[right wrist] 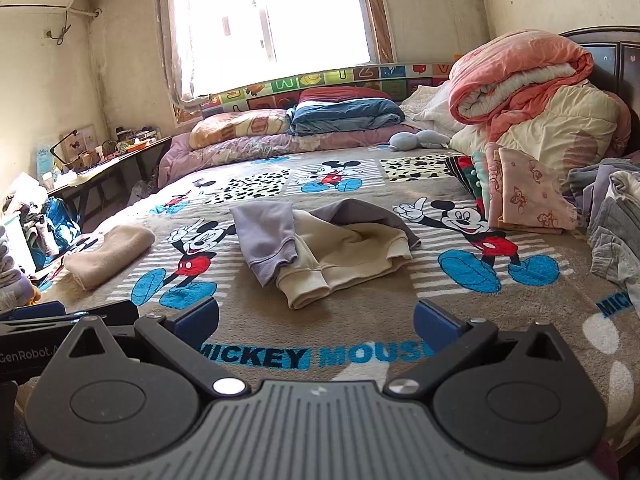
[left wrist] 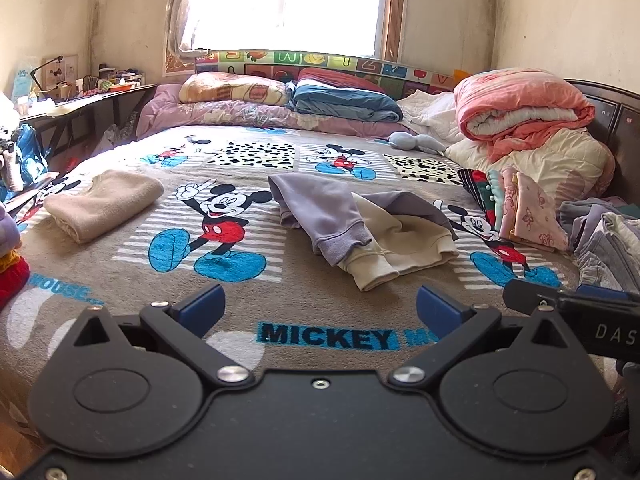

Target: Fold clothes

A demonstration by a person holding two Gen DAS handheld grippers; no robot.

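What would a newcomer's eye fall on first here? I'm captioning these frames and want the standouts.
The grey bedspread printed with cartoon mice and blue lettering fills the scene. At its middle lies a rumpled lilac-and-cream sweatshirt, with a folded beige fleece garment to its left. Behind on the right, a rolled coral-pink quilt tops the cream bedding, under a glaring bright window.

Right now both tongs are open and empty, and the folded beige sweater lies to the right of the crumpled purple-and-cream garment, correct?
Not quite: the folded beige sweater lies left of the purple-and-cream garment, as both wrist views show. The left tongs and right tongs are indeed open and empty.
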